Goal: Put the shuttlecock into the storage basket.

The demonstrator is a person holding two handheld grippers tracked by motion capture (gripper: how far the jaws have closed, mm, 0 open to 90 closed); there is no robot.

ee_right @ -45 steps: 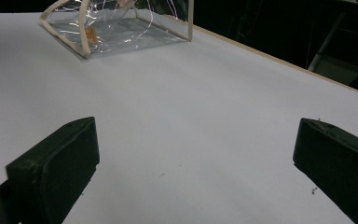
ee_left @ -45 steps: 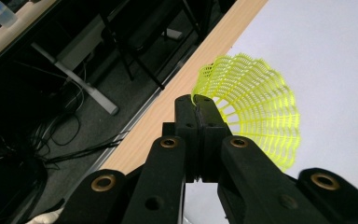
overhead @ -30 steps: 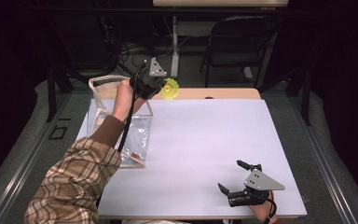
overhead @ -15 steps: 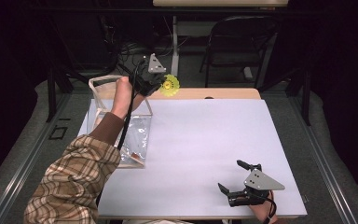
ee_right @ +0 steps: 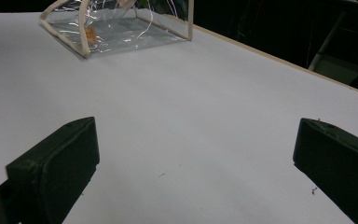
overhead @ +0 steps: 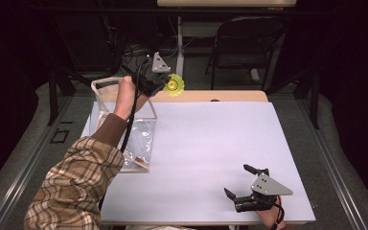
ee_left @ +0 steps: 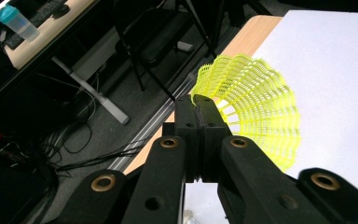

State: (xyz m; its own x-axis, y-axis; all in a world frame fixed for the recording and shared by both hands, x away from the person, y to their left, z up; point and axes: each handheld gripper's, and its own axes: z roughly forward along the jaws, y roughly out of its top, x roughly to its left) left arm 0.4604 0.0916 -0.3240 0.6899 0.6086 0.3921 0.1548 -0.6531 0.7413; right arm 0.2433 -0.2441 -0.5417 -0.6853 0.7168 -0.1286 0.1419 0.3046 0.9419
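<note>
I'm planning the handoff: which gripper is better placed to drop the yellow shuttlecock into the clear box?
Left: the left gripper already clamps the shuttlecock beside the clear box; the right gripper rests open, far off.

White-topped table, pale wood strip along far edge, clear wood-framed box standing at left side, right gripper resting near front right corner.

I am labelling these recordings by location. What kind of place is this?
Probably a lab or workshop: a white-topped table, loose cables on the floor, and a folding chair behind, in a dark room.
</note>
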